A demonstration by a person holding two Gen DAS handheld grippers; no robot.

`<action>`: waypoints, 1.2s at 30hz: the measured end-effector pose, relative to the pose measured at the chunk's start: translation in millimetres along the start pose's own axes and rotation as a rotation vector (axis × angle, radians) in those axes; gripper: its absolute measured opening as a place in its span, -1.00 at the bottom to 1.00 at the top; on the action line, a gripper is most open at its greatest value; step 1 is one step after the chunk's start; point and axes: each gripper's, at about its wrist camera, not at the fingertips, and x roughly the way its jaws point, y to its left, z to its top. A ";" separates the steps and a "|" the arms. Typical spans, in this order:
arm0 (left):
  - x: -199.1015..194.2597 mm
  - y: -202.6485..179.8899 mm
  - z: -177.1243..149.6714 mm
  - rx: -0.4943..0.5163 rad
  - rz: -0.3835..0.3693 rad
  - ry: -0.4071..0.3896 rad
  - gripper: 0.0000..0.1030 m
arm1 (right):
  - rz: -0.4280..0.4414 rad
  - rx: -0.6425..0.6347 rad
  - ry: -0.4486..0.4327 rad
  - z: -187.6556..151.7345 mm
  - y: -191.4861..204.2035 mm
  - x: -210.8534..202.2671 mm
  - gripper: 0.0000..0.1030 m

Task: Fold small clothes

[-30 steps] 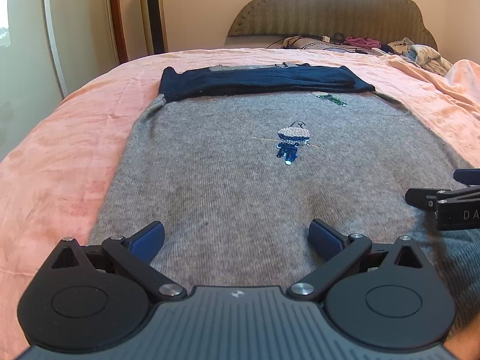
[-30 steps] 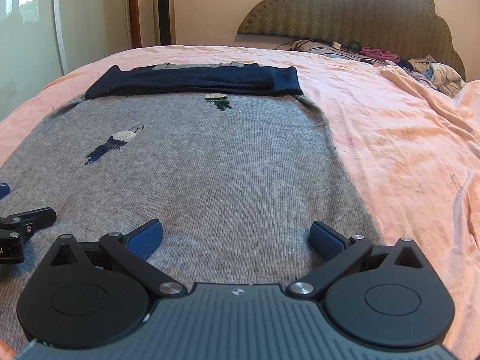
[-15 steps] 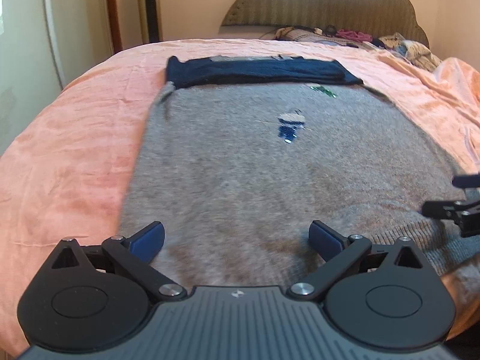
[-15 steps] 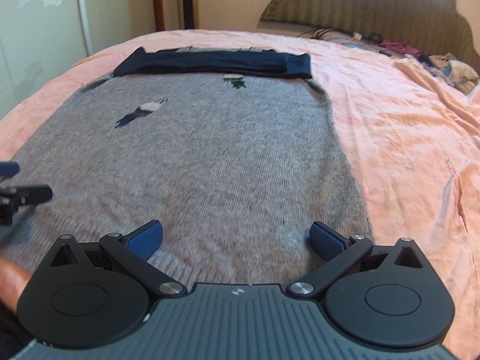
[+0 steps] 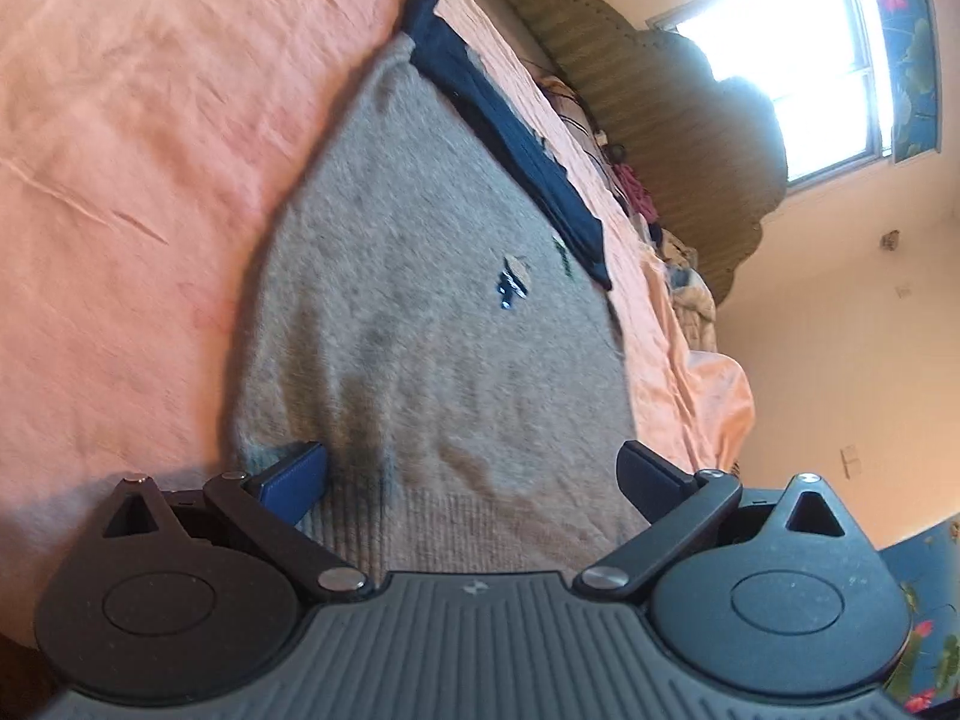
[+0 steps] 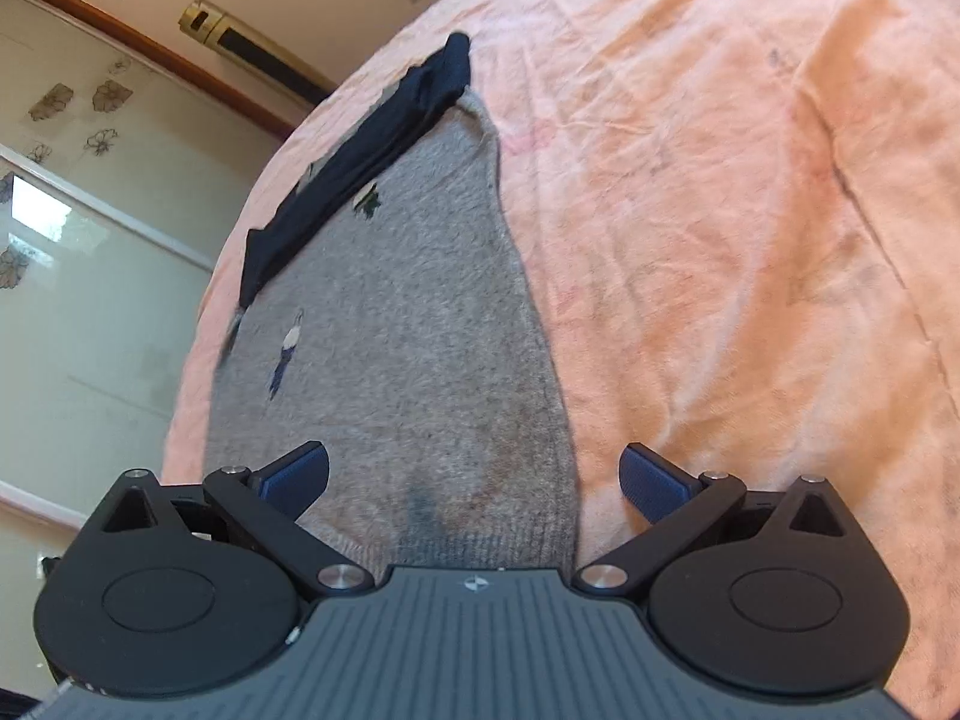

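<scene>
A grey knit sweater (image 5: 420,312) with small embroidered figures lies flat on the pink bedspread (image 5: 120,180), its navy sleeves (image 5: 510,132) folded across the far end. My left gripper (image 5: 471,477) is open, rolled sideways, with the ribbed hem at the sweater's near left corner between its fingers. My right gripper (image 6: 474,477) is open, rolled the other way, with the hem of the sweater (image 6: 408,360) at its near right corner between its fingers. The navy sleeves (image 6: 360,150) show at the far end there too.
The pink bedspread (image 6: 720,240) spreads wide around the sweater. A padded headboard (image 5: 660,90) and a pile of loose clothes (image 5: 678,252) are at the far end of the bed. A tall tower unit (image 6: 258,48) stands by the wall near glass doors.
Both grippers have pulled back to the sweater's near hem and rolled sideways in opposite directions. Each now straddles a hem corner. Neither shows in the other's view any longer.
</scene>
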 end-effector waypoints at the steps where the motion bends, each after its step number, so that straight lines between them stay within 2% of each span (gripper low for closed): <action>1: 1.6 -0.4 -0.2 -0.005 -0.021 0.016 0.98 | 0.026 -0.008 0.041 -1.3 1.6 4.4 1.00; 4: 5.2 -0.2 0.4 -0.006 -0.019 0.055 0.91 | 0.068 -0.044 0.104 -6.7 6.1 10.3 0.99; 6: 2.7 3.4 5.4 -0.006 -0.008 0.064 0.78 | 0.082 -0.042 0.125 -6.6 5.1 9.0 0.86; 11: -2.6 7.8 16.5 0.009 0.010 0.080 0.78 | 0.157 0.019 0.151 -1.5 -7.4 8.0 0.79; 14: -8.2 6.3 25.0 0.044 0.067 0.054 0.77 | 0.181 0.046 0.156 2.1 -13.4 6.7 0.77; 18: -18.0 15.4 39.8 0.030 0.124 0.004 0.77 | 0.207 0.062 0.163 6.0 -18.0 9.3 0.79; 22: -18.2 21.7 40.2 0.036 0.145 0.016 0.76 | 0.225 0.072 0.163 5.5 -19.9 8.5 0.83; 25: -30.0 23.4 40.8 0.037 0.174 -0.010 0.76 | 0.225 0.079 0.158 5.3 -20.8 9.4 0.83; 27: -31.2 30.1 39.8 0.008 0.165 0.005 0.76 | 0.233 0.084 0.154 4.7 -21.2 9.7 0.86; 30: -25.8 30.3 31.3 -0.014 0.106 0.036 0.76 | 0.246 0.097 0.150 4.2 -21.8 10.3 0.94; 34: -16.0 23.3 21.4 0.010 0.059 0.083 0.76 | 0.262 0.109 0.158 1.5 -19.9 12.7 0.90; 35: -15.6 24.1 21.0 0.006 0.053 0.087 0.62 | 0.258 0.110 0.161 0.6 -20.0 13.4 0.83; 36: -14.4 26.1 21.3 -0.005 0.051 0.098 0.23 | 0.251 0.109 0.161 0.4 -19.7 13.3 0.76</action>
